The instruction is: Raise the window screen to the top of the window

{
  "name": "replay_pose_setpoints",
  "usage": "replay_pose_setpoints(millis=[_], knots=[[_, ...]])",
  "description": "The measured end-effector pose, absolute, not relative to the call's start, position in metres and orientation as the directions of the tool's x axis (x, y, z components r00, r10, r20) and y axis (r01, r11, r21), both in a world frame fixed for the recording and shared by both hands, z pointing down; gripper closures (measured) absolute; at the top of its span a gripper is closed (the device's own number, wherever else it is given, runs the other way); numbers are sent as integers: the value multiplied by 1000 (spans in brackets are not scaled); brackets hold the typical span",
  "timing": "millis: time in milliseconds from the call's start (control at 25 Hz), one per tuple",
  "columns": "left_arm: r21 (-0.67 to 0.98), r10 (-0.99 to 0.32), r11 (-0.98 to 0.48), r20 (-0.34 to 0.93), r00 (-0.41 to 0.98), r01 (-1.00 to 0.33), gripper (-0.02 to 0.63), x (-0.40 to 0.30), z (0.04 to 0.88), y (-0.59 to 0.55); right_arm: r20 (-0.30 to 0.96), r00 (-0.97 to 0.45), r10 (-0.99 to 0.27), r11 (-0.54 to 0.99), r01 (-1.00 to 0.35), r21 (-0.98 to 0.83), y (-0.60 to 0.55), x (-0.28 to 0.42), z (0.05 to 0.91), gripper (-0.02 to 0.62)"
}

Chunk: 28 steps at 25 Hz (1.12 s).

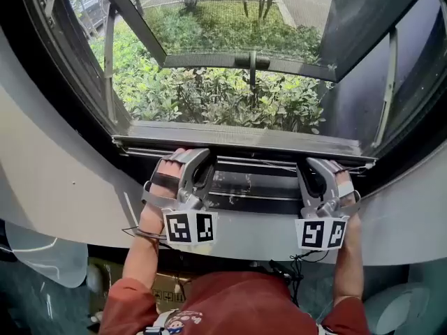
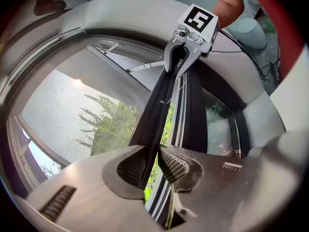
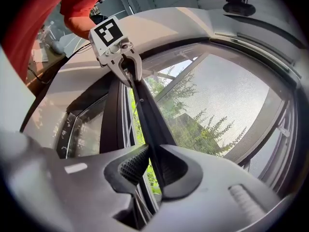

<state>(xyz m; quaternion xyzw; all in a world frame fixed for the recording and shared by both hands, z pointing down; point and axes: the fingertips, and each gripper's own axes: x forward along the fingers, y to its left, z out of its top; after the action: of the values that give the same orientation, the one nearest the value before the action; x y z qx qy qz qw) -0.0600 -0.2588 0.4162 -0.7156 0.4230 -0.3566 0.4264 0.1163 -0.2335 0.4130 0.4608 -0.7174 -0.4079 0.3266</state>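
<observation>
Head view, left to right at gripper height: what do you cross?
Left hand → left gripper → right gripper → right hand. The window screen's bottom bar runs across all four, so it's left out.

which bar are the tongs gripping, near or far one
The near bar, the screen's bottom rail: left tongs and right tongs both pinch it. The far bar, on the open sash outside, is untouched.

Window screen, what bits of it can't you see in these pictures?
Head view: the top of the window is cut off by the picture's upper edge.
Head view: the fingers of the left gripper and right gripper vanish under the screen bar.
Gripper views: each gripper's own body covers the bar's near end.
</observation>
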Motion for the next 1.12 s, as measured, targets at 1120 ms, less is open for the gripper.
replay_pose_setpoints(millis=[1120], knots=[[-943, -958, -22, -75, 277, -332, 557, -56, 354, -265, -57, -210, -976, -6, -235, 972, -244, 118, 360, 552]])
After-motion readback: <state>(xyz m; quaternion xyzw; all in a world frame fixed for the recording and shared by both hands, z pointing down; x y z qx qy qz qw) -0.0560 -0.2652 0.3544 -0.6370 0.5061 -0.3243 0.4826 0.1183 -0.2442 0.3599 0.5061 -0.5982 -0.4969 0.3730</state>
